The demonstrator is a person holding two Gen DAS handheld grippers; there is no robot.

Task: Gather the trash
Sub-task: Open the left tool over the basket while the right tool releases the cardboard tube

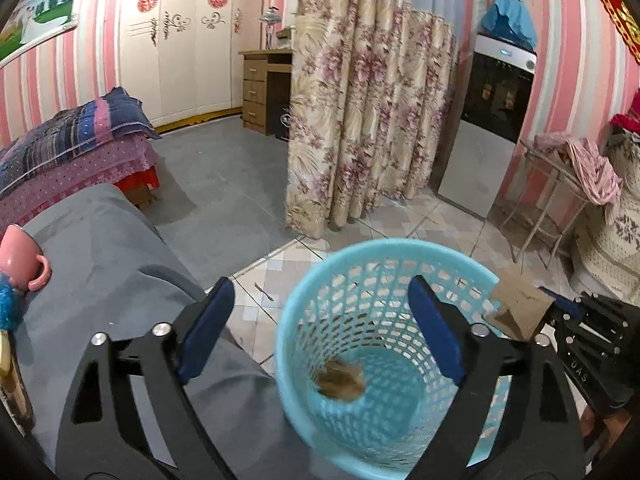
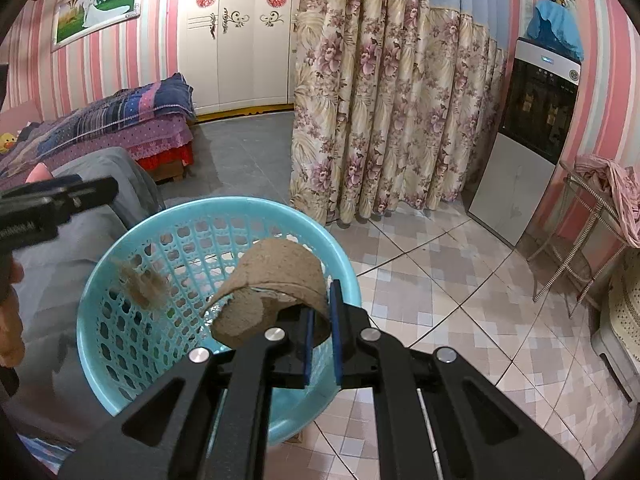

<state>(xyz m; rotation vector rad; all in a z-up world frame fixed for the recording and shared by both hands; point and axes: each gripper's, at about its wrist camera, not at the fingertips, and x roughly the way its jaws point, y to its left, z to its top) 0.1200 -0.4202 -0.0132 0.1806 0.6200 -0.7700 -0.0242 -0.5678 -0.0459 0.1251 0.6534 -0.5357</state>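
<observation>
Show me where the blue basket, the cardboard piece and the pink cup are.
blue basket (image 1: 472,258): left wrist view, on its far rim.
cardboard piece (image 2: 280,268): right wrist view, on its curved outer face, above the right gripper (image 2: 322,340).
pink cup (image 1: 18,254): left wrist view, on its side wall.

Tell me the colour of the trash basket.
Light blue basket, with a lattice wall; clearest in the right wrist view.
</observation>
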